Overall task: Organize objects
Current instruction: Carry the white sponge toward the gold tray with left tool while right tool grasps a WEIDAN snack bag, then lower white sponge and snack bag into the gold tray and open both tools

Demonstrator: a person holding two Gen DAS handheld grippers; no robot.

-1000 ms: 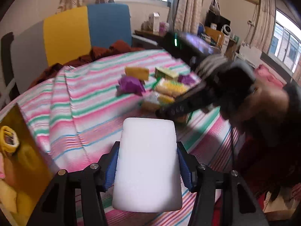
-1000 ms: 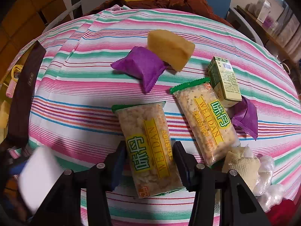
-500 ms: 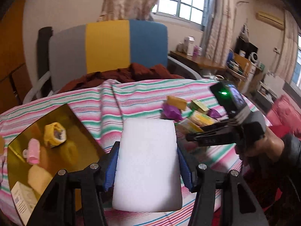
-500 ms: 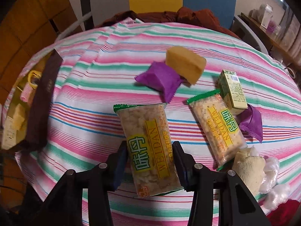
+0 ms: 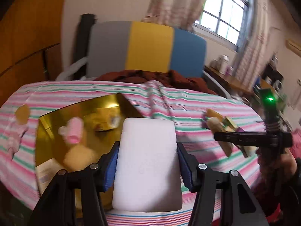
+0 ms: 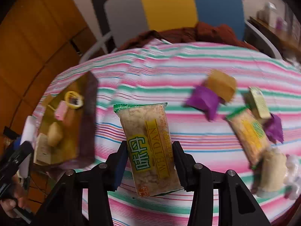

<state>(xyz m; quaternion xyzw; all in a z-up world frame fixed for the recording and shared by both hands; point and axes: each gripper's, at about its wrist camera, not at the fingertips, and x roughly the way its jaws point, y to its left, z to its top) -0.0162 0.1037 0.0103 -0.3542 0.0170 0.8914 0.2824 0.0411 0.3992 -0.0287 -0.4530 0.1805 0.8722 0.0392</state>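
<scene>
My left gripper point(image 5: 147, 150) is shut on a white foam block point(image 5: 147, 162), held above the near edge of an open golden box point(image 5: 54, 116). The box holds a pink roller point(image 5: 74, 131), a yellow sponge and a small card. In the right wrist view my right gripper point(image 6: 149, 156) is shut on a clear cracker pack point(image 6: 144, 130) with a green and yellow label, lifted off the striped cloth point(image 6: 188, 66). The same box point(image 6: 88, 113) lies to its left. In the left wrist view the right gripper point(image 5: 218, 136) appears at the right, carrying the pack.
On the cloth's right side lie a purple packet point(image 6: 203, 99), a yellow sponge point(image 6: 222, 83), a green carton point(image 6: 258, 101), a second cracker pack point(image 6: 248, 133), another purple packet point(image 6: 274, 128) and a beige pouch point(image 6: 272, 169). A grey, yellow and blue chair back point(image 5: 148, 47) stands behind.
The left gripper has swung left with the white block until the golden box lies under it. The right gripper has risen with the cracker pack, and the box has come into its view.
</scene>
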